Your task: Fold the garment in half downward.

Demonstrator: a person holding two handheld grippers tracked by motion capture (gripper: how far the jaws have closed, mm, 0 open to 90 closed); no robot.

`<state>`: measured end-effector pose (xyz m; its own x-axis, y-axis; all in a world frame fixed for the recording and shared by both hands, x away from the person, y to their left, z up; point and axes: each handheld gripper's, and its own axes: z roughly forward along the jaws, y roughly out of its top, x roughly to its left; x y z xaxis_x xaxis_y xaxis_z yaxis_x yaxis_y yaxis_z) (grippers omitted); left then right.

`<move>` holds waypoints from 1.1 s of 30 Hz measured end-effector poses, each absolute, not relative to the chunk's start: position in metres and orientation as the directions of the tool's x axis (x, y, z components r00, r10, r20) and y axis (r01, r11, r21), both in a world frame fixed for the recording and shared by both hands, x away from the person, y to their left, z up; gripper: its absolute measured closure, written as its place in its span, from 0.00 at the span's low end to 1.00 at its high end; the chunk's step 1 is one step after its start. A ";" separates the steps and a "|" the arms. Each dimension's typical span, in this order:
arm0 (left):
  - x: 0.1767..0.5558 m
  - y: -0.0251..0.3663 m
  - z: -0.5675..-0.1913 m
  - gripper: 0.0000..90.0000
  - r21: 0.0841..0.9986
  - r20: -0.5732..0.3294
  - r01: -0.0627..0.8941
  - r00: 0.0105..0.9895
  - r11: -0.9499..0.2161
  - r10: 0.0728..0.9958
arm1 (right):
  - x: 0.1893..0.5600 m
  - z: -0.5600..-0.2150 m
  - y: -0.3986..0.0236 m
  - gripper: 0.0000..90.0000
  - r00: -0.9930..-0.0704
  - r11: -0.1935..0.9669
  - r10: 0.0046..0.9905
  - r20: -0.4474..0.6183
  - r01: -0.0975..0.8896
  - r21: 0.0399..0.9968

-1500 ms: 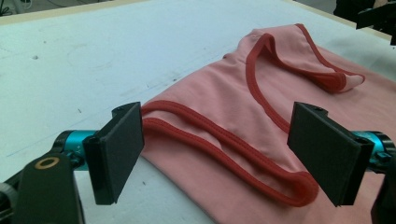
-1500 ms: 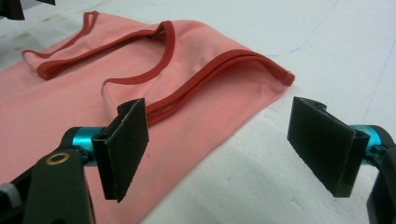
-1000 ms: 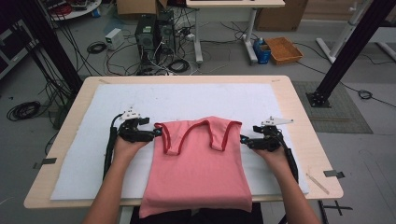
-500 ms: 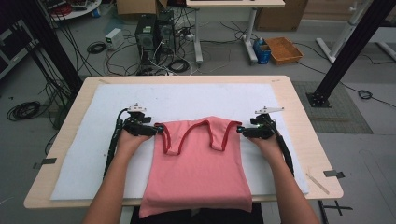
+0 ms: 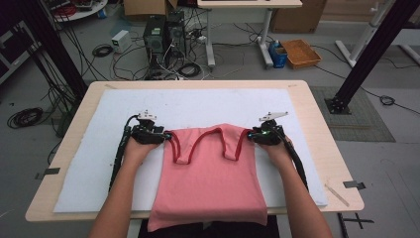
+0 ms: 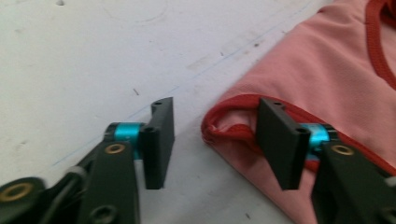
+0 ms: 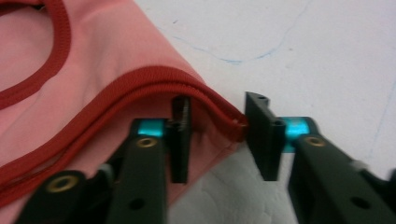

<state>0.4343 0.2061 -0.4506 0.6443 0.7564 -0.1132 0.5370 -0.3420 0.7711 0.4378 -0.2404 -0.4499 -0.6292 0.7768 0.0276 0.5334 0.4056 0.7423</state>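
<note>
A pink sleeveless top (image 5: 208, 178) with dark red trim lies flat on the white mat (image 5: 99, 163), and its hem hangs over the table's near edge. My left gripper (image 5: 167, 135) is at the top's left shoulder corner. In the left gripper view this gripper (image 6: 215, 109) is open, and the red-trimmed corner (image 6: 224, 126) lies between the jaws, close to the right one. My right gripper (image 5: 250, 135) is at the right shoulder corner. In the right gripper view it (image 7: 217, 107) is open too, with the trimmed edge (image 7: 219, 112) running through the gap, unpinched.
The mat covers most of a wooden table (image 5: 317, 124). Bare mat stretches beyond the top towards the far edge and out to both sides. Computers (image 5: 163, 34), cables and a box (image 5: 302, 52) sit on the floor behind the table.
The right gripper has moved forward and inward to the top's right shoulder corner. The left gripper has edged slightly toward the left corner. The top has stayed in place.
</note>
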 end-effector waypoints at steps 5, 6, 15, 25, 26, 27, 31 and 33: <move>0.430 0.204 -0.451 0.76 0.776 -0.105 0.517 0.670 -0.361 0.735 | 0.435 -0.449 -0.236 0.90 -0.650 0.428 0.759 0.013 0.514 0.743; 0.430 0.203 -0.450 0.81 0.775 -0.106 0.514 0.680 -0.368 0.726 | 0.435 -0.449 -0.237 0.91 -0.648 0.429 0.761 0.008 0.513 0.744; 0.431 0.208 -0.446 0.90 0.823 -0.098 0.476 0.658 -0.311 0.746 | 0.433 -0.438 -0.247 0.92 -0.629 0.395 0.778 0.006 0.495 0.774; 0.441 0.218 -0.435 0.90 0.863 -0.168 0.471 0.607 -0.181 0.776 | 0.445 -0.423 -0.250 0.92 -0.599 0.373 0.801 -0.011 0.485 0.791; 0.443 0.218 -0.433 0.90 0.863 -0.161 0.470 0.602 -0.184 0.782 | 0.447 -0.421 -0.251 0.92 -0.594 0.366 0.804 -0.011 0.481 0.797; 0.446 0.218 -0.432 0.90 0.865 -0.161 0.468 0.602 -0.182 0.782 | 0.449 -0.419 -0.251 0.92 -0.591 0.363 0.806 -0.009 0.482 0.797; 0.458 0.213 -0.423 0.90 0.869 -0.152 0.460 0.602 -0.184 0.784 | 0.459 -0.410 -0.249 0.92 -0.582 0.361 0.813 -0.024 0.472 0.804; 0.464 0.211 -0.418 0.90 0.872 -0.136 0.450 0.601 -0.193 0.787 | 0.465 -0.405 -0.250 0.92 -0.577 0.362 0.816 -0.032 0.467 0.806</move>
